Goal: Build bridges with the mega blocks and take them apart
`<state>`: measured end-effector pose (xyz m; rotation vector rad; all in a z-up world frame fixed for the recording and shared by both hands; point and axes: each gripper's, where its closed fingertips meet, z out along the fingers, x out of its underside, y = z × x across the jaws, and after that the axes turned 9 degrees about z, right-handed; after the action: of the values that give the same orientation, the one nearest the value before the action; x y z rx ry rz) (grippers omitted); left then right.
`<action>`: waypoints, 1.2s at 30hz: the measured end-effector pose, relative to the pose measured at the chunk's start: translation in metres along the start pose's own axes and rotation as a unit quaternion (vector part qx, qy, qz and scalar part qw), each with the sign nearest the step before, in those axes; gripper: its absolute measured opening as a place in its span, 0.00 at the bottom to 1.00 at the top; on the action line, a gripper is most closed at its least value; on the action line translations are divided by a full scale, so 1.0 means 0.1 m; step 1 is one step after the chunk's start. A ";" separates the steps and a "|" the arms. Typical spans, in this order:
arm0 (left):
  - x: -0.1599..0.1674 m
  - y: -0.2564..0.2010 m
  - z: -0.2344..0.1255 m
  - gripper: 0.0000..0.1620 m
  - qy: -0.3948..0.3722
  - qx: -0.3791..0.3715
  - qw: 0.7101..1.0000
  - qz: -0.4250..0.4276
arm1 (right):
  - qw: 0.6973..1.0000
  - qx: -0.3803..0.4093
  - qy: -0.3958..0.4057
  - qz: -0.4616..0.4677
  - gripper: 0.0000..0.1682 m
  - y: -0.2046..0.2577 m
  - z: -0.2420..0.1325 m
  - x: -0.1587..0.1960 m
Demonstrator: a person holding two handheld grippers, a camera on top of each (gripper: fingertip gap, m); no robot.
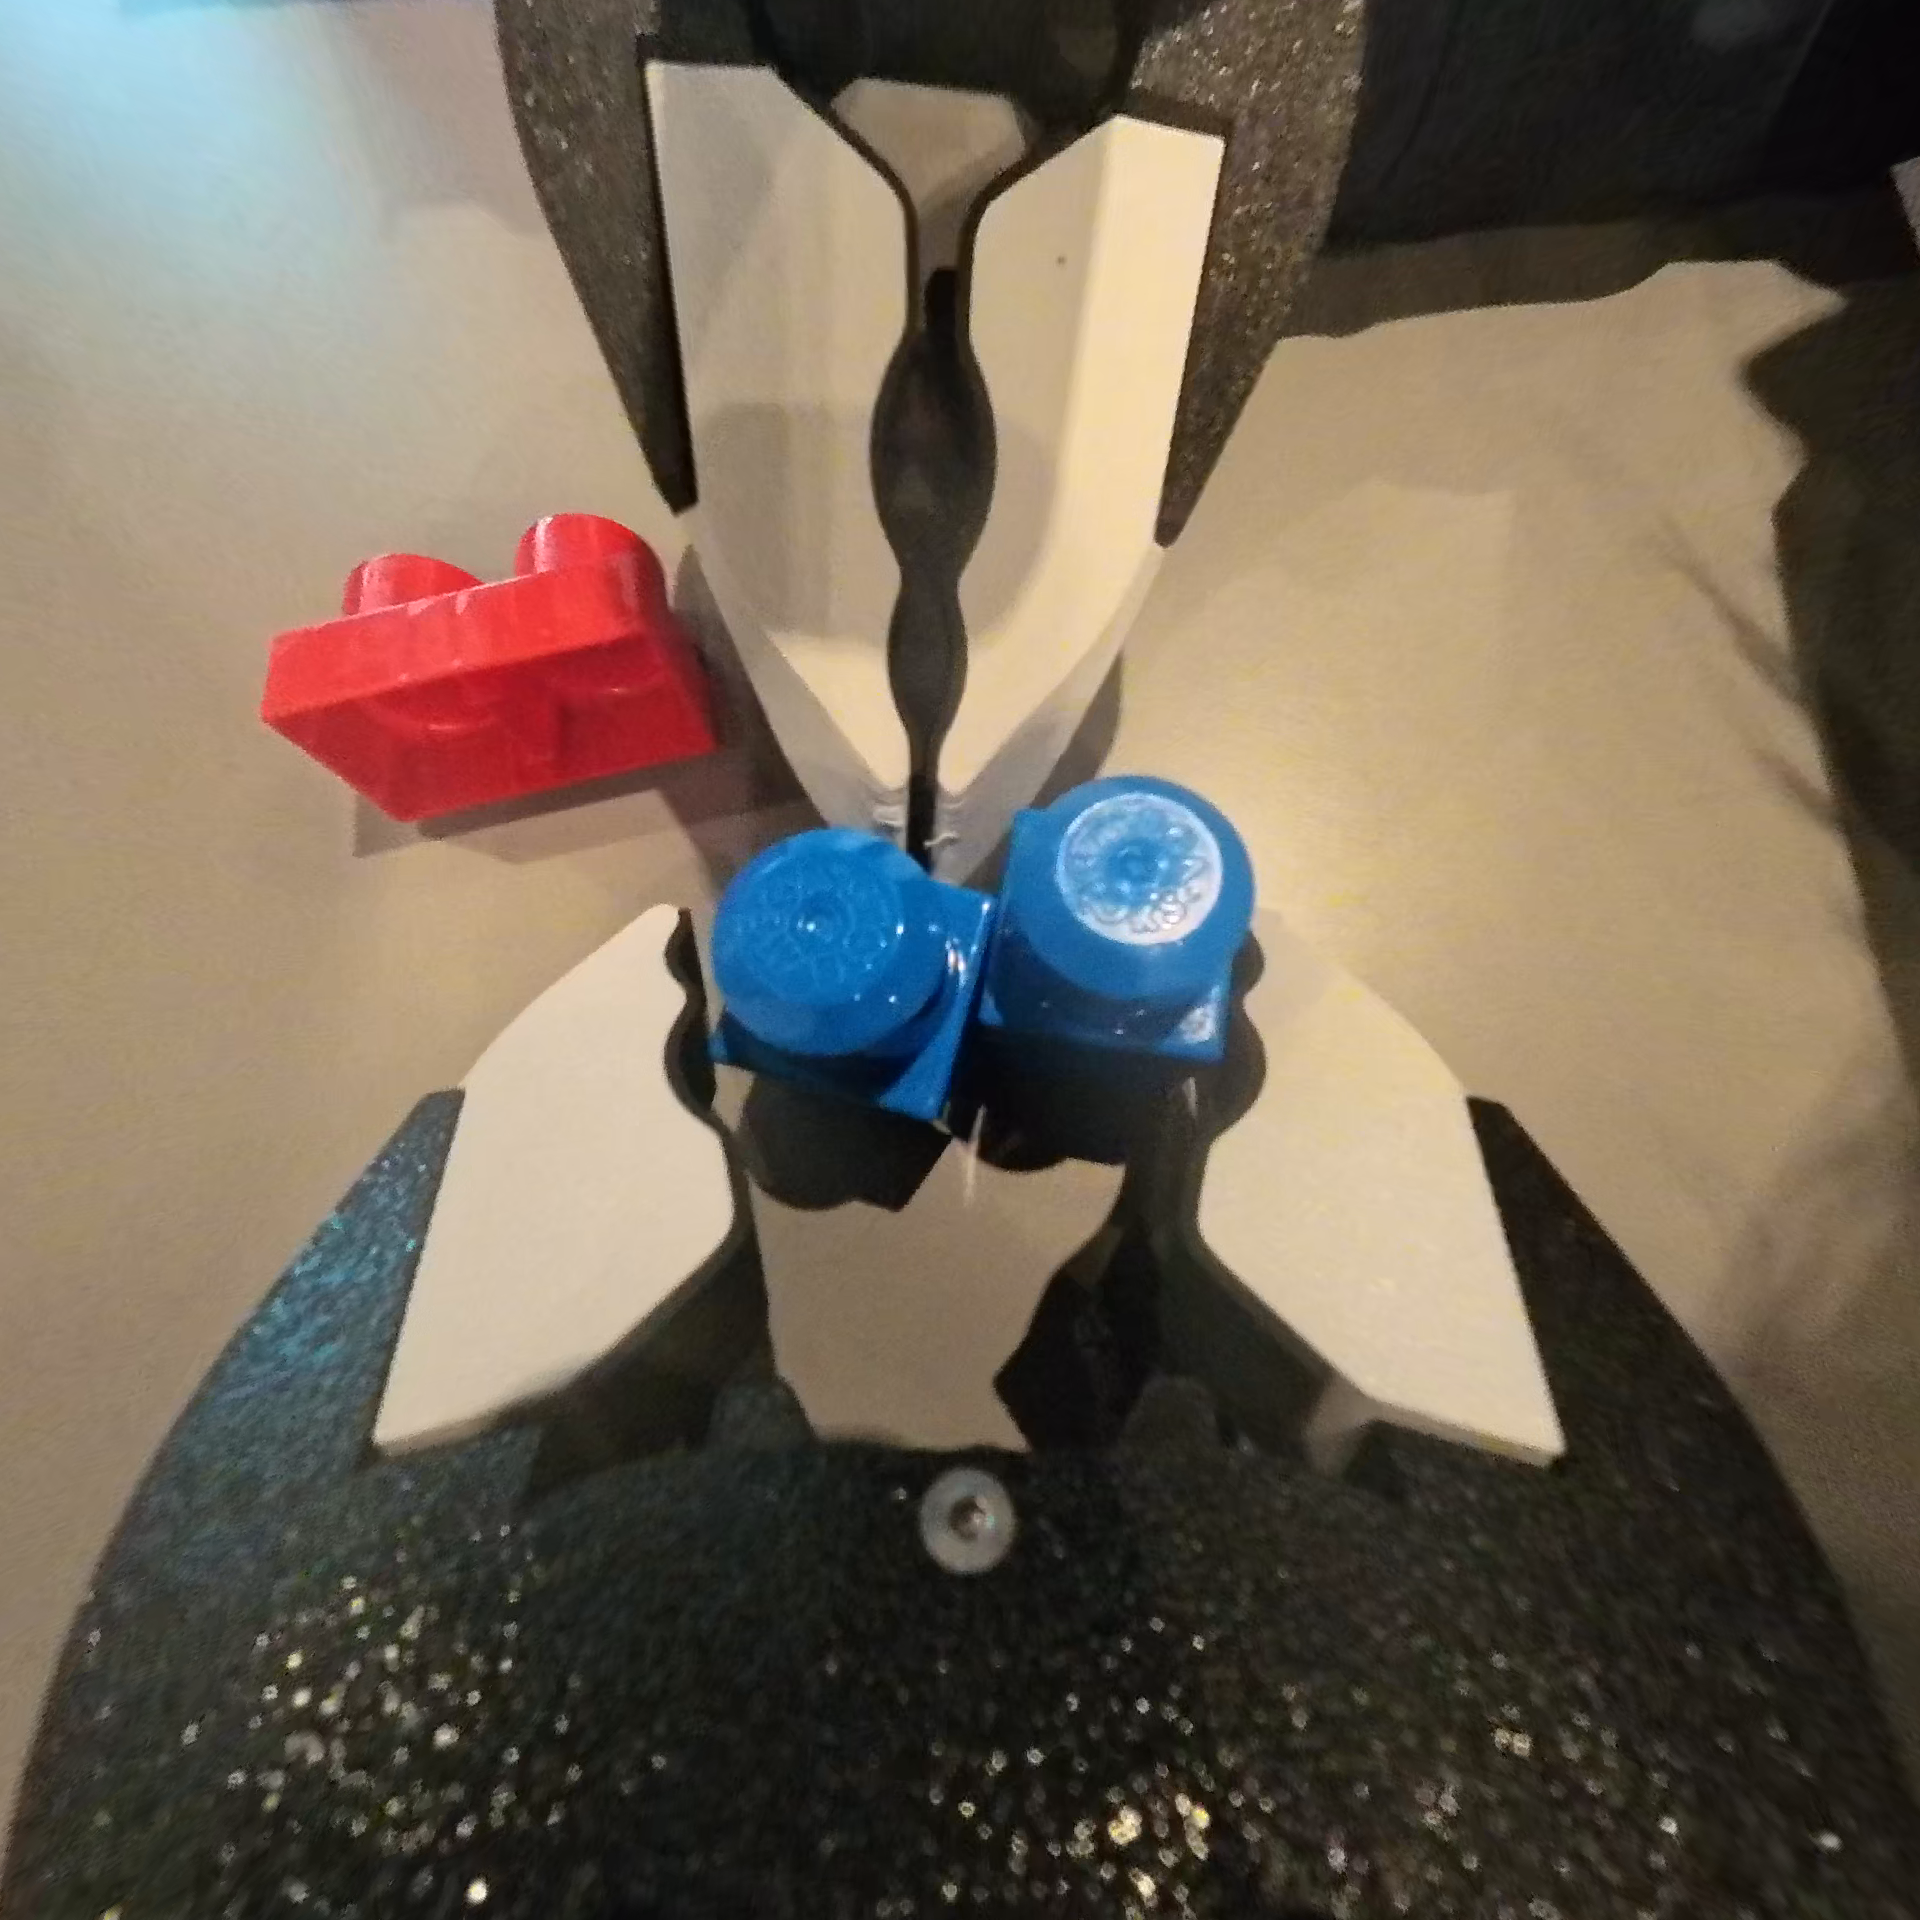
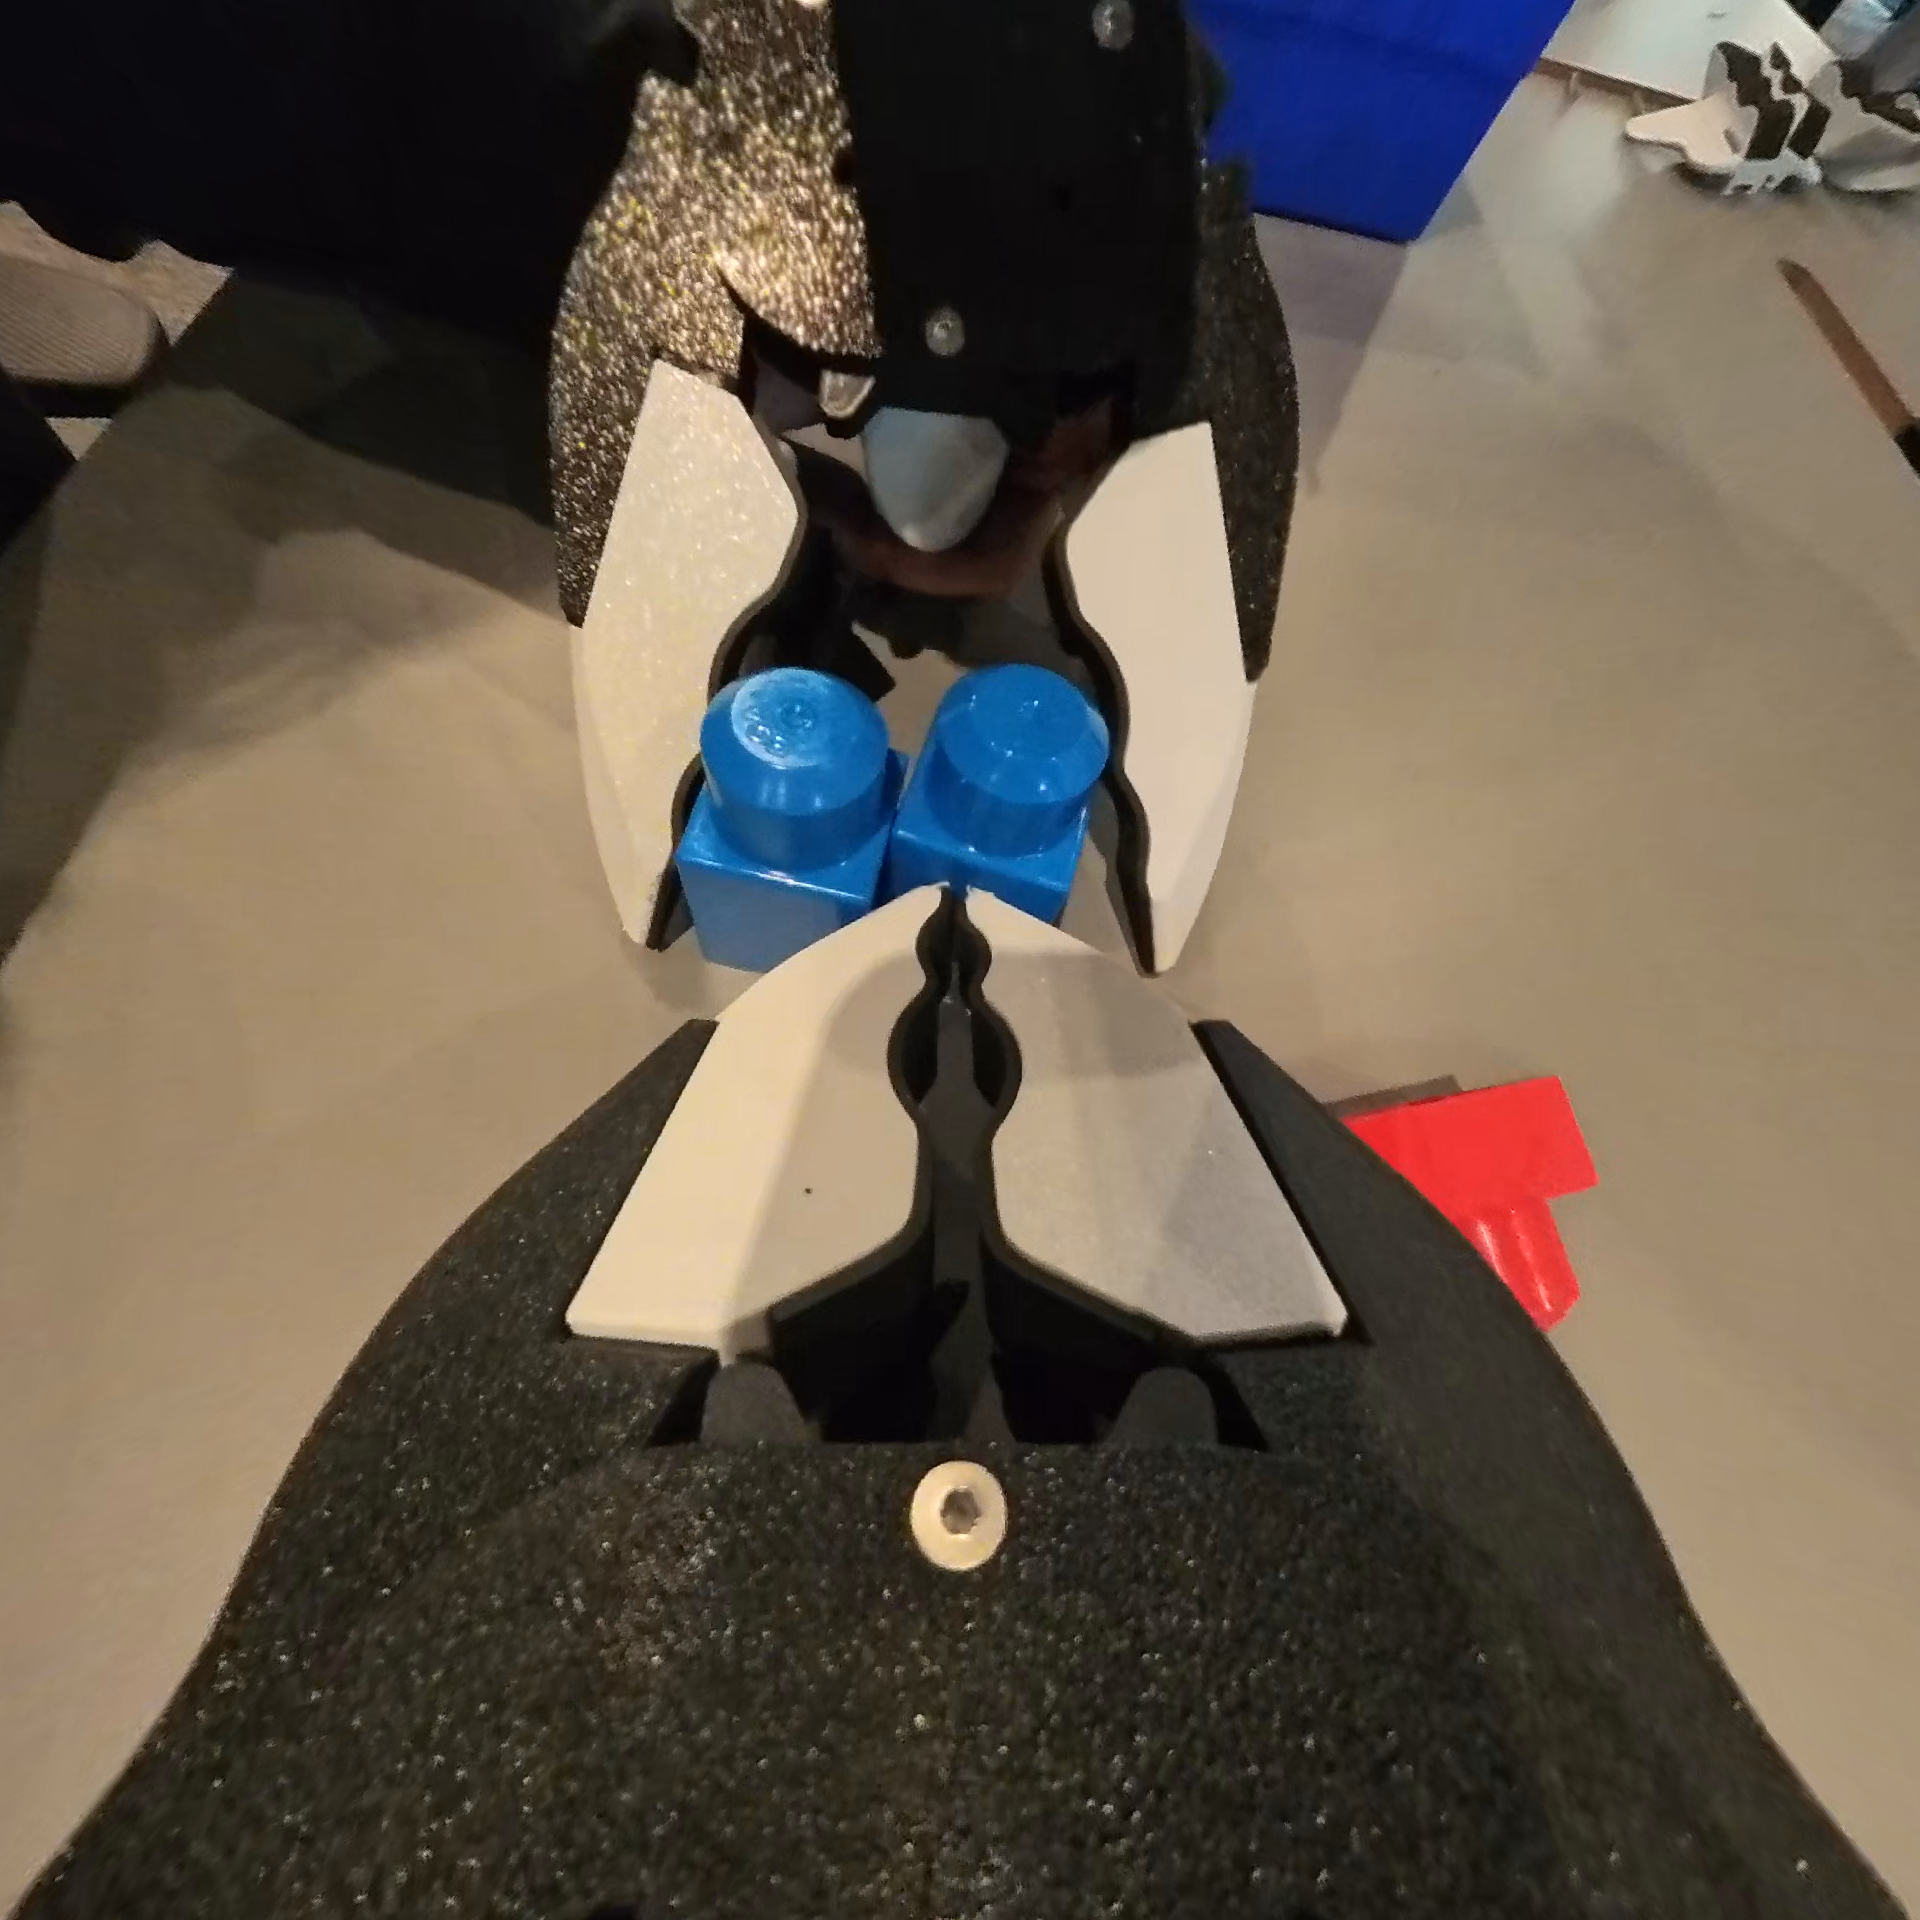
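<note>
Two blue single-stud blocks (image 1: 977, 966) sit side by side between the fingers of the left gripper (image 1: 971, 1029), which stands spread around the pair; whether its pads actually press the outer walls I cannot tell. Opposite, the right gripper (image 2: 951, 914) is closed on nothing, its tips touching or nearly touching the seam where the two blocks meet. Seen from the left wrist, the left-hand block is skewed against its neighbour, so the pair is not square. Just outside the closed jaws lies a red two-stud block (image 1: 488, 675) on its side on the beige table (image 1: 1455, 831), untouched. These blocks look like light, stiff, hollow plastic with glossy, slippery skins. I judge the flat base walls the best hold, not the rounded studs.
</note>
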<state>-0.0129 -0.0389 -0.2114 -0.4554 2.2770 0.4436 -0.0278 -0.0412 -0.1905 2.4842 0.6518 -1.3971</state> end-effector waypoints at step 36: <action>0.14 -0.37 -0.50 0.25 -0.016 0.054 0.995 -0.081 | 0.999 -0.019 0.034 -0.016 0.00 0.25 0.04 0.01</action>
<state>-0.0355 -0.0962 -0.1954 -0.5692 2.2000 0.2441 -0.0183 -0.0645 -0.1947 2.5105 0.7282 -1.3039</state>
